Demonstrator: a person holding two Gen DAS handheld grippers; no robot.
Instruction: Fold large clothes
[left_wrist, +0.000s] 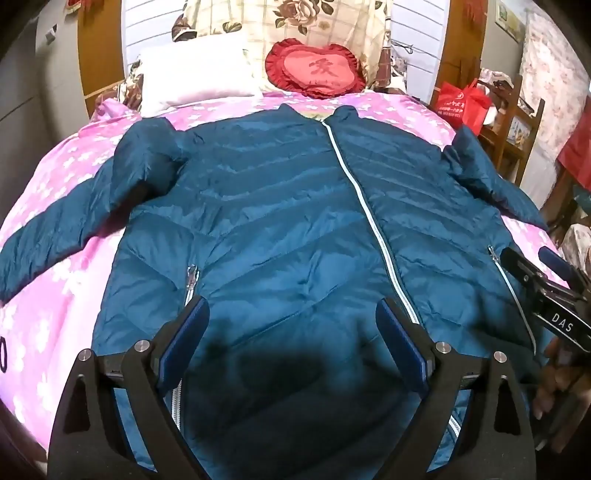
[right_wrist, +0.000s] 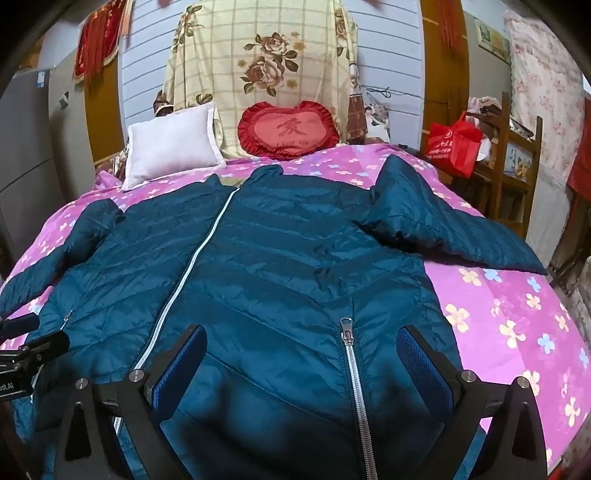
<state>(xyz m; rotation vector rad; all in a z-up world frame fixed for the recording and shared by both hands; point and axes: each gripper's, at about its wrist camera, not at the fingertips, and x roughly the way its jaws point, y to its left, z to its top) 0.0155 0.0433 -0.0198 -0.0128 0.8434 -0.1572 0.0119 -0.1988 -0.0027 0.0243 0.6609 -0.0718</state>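
Jacket (left_wrist: 280, 206) lies zipped, front-up, sleeves spread on bed (left_wrist: 55, 288) for folding; left hand-held gripper (left_wrist: 291, 325) and right hand-held gripper (right_wrist: 301, 350) hover wide apart, empty, above hem.

We read "DAS" on the right tongs (left_wrist: 532, 275), a Chinese character above "I LOVE YOU" on the red heart cushion (right_wrist: 288, 130), and illegible white print on the red bag (right_wrist: 452, 142).

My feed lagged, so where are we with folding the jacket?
Done: the teal quilted puffer jacket lies flat on the pink flowered bedspread, front up, zipped, both sleeves spread outward. In hand: nothing; the left gripper and right gripper hover open over the hem. Left: every fold, sleeves and body alike.
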